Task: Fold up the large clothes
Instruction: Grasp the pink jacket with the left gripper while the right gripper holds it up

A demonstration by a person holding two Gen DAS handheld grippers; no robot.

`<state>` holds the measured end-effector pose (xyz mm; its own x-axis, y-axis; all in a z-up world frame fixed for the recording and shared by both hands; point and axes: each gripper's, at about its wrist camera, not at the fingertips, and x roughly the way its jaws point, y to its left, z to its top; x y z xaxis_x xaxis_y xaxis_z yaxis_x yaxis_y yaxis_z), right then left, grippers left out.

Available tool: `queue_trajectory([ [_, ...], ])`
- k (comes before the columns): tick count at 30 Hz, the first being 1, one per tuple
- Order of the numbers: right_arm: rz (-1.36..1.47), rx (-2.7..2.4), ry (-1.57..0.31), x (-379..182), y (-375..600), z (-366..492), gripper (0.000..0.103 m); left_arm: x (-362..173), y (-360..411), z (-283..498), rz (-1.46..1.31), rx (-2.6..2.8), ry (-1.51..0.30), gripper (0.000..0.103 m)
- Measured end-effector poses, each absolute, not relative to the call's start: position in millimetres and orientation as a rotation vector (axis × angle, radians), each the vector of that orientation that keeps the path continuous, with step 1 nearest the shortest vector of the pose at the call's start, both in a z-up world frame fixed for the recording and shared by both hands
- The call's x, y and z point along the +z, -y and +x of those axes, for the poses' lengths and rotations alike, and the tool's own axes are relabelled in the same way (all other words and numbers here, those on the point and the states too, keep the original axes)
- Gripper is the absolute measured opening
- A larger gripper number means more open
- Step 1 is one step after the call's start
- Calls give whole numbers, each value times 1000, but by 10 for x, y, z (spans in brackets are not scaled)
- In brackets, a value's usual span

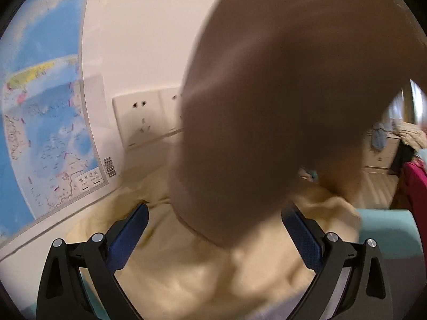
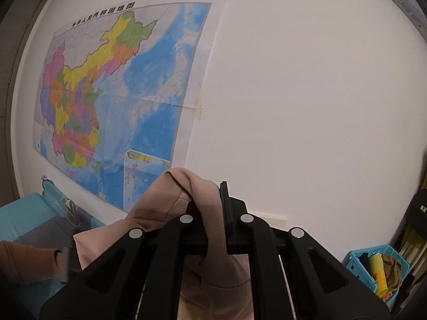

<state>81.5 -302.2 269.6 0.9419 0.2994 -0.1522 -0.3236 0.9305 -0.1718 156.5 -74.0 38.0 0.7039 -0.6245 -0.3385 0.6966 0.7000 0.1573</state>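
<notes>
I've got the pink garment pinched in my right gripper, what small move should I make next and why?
Probably bring the open left hand-held gripper up to pinch the hanging pink garment. The right hand-held gripper clamps a bunched edge, so the garment dangles over the cream blanket and needs a second hold to spread.

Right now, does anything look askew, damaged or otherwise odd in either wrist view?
Nothing looks damaged or spilled. The only oddity: the pinkish-brown garment hangs blurred across most of the left wrist view. The right hand-held gripper is shut on it, while the left hand-held gripper is open.
</notes>
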Motion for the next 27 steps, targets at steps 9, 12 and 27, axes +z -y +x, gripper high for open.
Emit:
queue_trajectory([
  [9, -182, 231, -42, 3084, 3324, 212, 6, 1331, 638, 1432, 95, -776, -199, 7],
  [12, -180, 223, 49, 3423, 3405, -303, 6, 1850, 469, 1062, 84, -746, -106, 7],
  [27, -27, 567, 155, 3585, 3265, -1840, 6, 2972, -769, -946, 175, -367, 33, 9],
])
